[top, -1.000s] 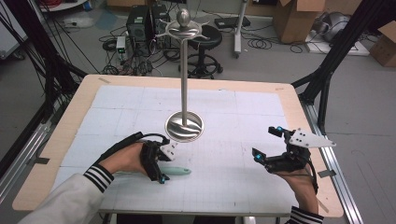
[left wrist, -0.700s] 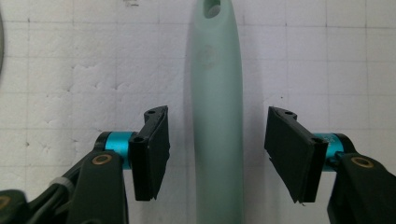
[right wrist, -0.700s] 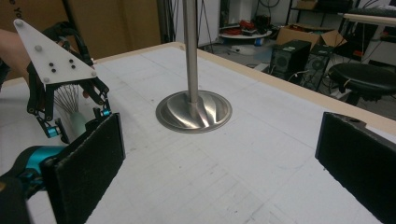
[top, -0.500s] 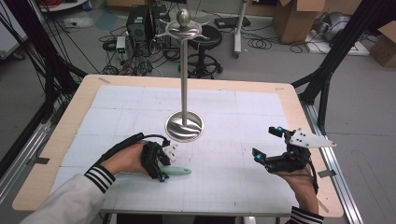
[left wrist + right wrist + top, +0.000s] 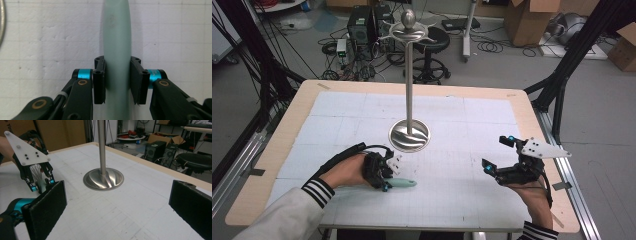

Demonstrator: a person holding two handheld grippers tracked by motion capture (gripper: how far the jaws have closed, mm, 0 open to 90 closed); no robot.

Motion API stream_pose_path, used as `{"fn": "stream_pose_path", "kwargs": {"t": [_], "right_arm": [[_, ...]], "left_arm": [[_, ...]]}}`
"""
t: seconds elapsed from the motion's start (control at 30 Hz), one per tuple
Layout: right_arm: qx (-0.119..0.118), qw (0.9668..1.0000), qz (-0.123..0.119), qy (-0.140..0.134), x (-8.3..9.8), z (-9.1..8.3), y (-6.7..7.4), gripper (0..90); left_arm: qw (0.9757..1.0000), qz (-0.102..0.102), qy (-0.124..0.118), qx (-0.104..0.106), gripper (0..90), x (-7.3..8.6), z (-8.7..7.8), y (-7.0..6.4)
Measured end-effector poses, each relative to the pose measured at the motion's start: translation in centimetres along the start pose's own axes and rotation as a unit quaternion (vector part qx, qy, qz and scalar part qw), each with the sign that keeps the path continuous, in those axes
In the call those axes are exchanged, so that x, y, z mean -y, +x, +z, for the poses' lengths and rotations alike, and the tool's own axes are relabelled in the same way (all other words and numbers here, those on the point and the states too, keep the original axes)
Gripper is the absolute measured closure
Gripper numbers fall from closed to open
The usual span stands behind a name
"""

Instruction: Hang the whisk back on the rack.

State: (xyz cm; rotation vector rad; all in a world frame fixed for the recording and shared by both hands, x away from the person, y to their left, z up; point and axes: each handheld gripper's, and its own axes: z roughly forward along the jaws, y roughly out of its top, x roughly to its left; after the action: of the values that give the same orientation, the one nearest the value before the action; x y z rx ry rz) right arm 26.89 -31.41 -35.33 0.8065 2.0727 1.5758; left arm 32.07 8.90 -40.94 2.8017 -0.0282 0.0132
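A pale green handle [image 5: 403, 183] lies low over the white mat at the front left, pointing right. My left gripper [image 5: 383, 176] is shut on it, and in the left gripper view the two pads [image 5: 99, 82] press the handle [image 5: 117, 37] from both sides. In the right gripper view thin wires [image 5: 37, 174] fan out behind that gripper [image 5: 42, 185], like a whisk's head. A tall metal stand [image 5: 409, 75] with hooks on top rises from a round base [image 5: 409, 135] at mid-table. My right gripper [image 5: 497, 152] hovers at the front right, open and holding nothing [image 5: 120, 202].
The white gridded mat [image 5: 462, 120] covers a wooden table [image 5: 277, 145]. The stand's base [image 5: 103, 179] lies between the two grippers, slightly farther back. Beyond the table's far edge stand a stool [image 5: 434, 37], computer cases and cardboard boxes on the floor.
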Motion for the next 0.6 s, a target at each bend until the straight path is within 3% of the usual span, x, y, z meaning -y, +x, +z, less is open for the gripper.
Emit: {"fn": "stream_pose_path", "kwargs": {"t": [0.23,0.37,0.53,0.6], "right_arm": [[0.001,1.0000,0.000,0.001,0.1,0.1,-0.1,0.2],[-0.001,1.0000,-0.001,0.003,0.1,0.3,-0.1,0.2],[-0.003,1.0000,-0.001,0.004,0.1,0.6,-0.2,0.2],[-0.003,1.0000,-0.003,0.004,0.1,0.8,-0.2,0.2]], "left_arm": [[0.9993,-0.015,-0.032,-0.016,68.4,0.6,-1.9,0.4],[0.9973,-0.036,-0.054,-0.033,68.5,1.0,-3.4,0.3],[0.9962,-0.040,-0.067,-0.037,68.6,1.3,-4.3,0.4],[0.9948,-0.042,-0.084,-0.040,68.5,1.5,-5.0,0.5]]}}
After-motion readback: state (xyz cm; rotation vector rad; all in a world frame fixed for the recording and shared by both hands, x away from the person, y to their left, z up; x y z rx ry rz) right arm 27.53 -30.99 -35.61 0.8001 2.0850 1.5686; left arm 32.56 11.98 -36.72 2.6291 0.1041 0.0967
